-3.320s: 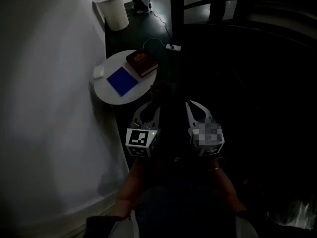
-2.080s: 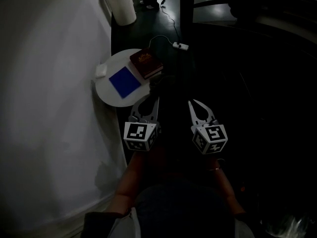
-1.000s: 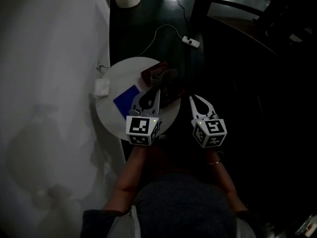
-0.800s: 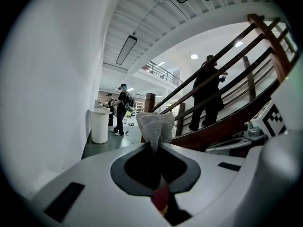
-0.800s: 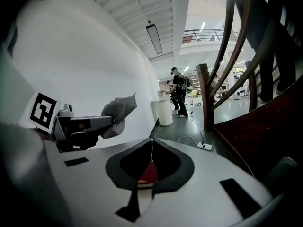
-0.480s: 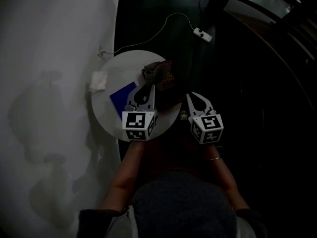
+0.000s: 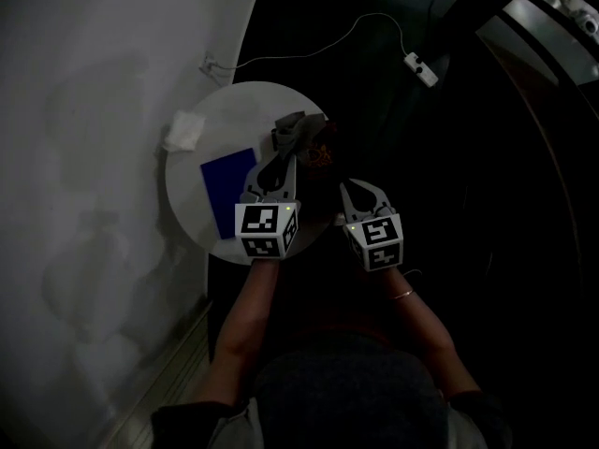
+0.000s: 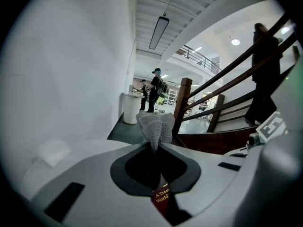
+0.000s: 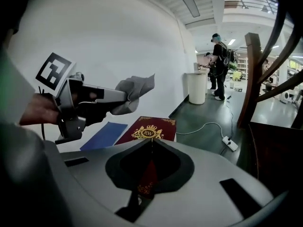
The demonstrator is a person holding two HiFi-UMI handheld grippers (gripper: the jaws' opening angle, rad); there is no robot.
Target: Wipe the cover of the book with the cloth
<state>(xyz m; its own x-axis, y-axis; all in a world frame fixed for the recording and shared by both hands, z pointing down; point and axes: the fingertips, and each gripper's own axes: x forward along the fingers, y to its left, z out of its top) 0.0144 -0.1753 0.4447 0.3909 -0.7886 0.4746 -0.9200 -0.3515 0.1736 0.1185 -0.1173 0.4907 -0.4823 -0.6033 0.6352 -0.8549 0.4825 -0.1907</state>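
Grey woven cloth (image 8: 155, 124) is pinched in the clamped jaws of the left gripper (image 8: 155, 144), bunched up beyond the tips. Jaws of the right gripper (image 9: 151, 142) are pressed together, nothing held. Dark red hardcover book with gold crest (image 9: 152, 128) is laid flat on the round white table (image 7: 192, 218), just ahead of and below the right jaws, also seen beneath the left jaws.

The dark red hardcover book (image 9: 152, 128) carries in gold on its cover a crown above the letters "RW". Between the left gripper (image 8: 155, 147)'s jaws, below the grey woven cloth (image 8: 155, 126) they pinch, a strip of the book shows the gold words "A Trea…" and "World", cut off at the edge.
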